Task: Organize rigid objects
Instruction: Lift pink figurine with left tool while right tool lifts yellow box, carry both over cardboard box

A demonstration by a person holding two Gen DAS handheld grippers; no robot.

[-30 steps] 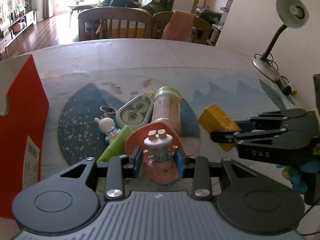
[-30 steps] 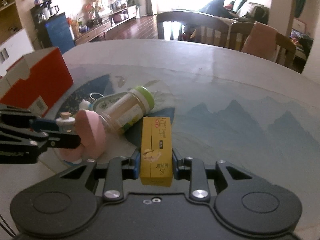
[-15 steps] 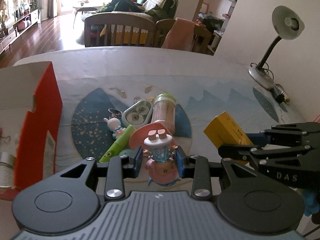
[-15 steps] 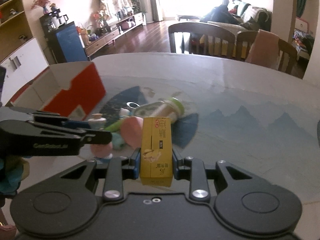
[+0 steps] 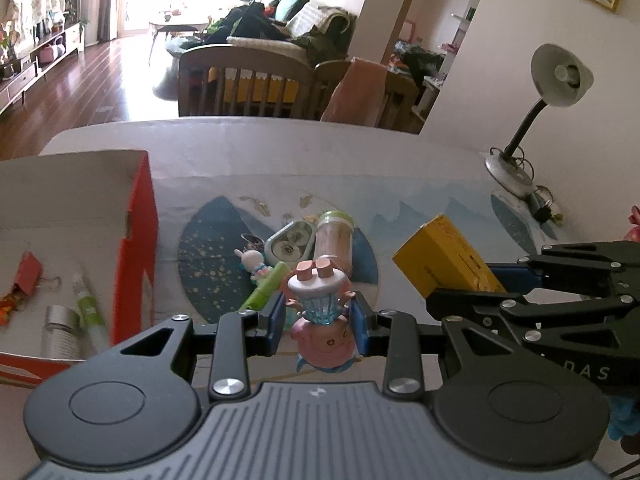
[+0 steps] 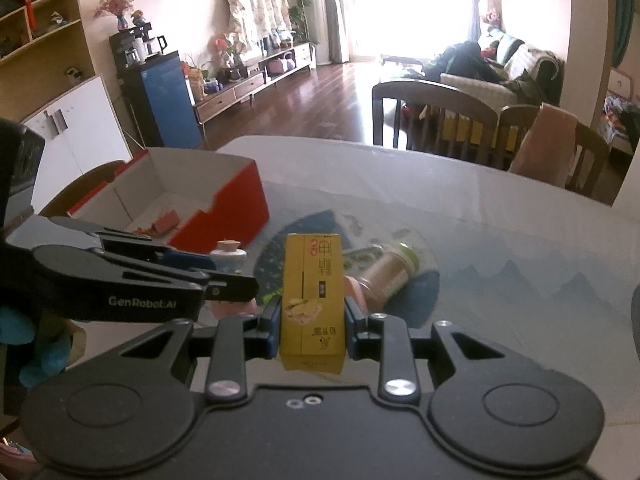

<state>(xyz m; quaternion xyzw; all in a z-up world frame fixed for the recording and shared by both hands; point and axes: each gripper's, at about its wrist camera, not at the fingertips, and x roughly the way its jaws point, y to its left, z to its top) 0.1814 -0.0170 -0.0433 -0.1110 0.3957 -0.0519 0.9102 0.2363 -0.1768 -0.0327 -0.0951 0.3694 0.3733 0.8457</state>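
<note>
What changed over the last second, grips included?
Both grippers rose with their loads: the table pile looks smaller and farther below, and the inside of the red box has come into view on the left. Nothing was grabbed or released. As before, the left gripper clamps the pink figurine and the right gripper clamps the yellow carton. The toothpick jar, the tin and the rabbit toy lie as before.

Black linkage arms with silver screws and blue pads [image 5: 357, 317] were seen; "GenRobot.AI" was printed in white
</note>
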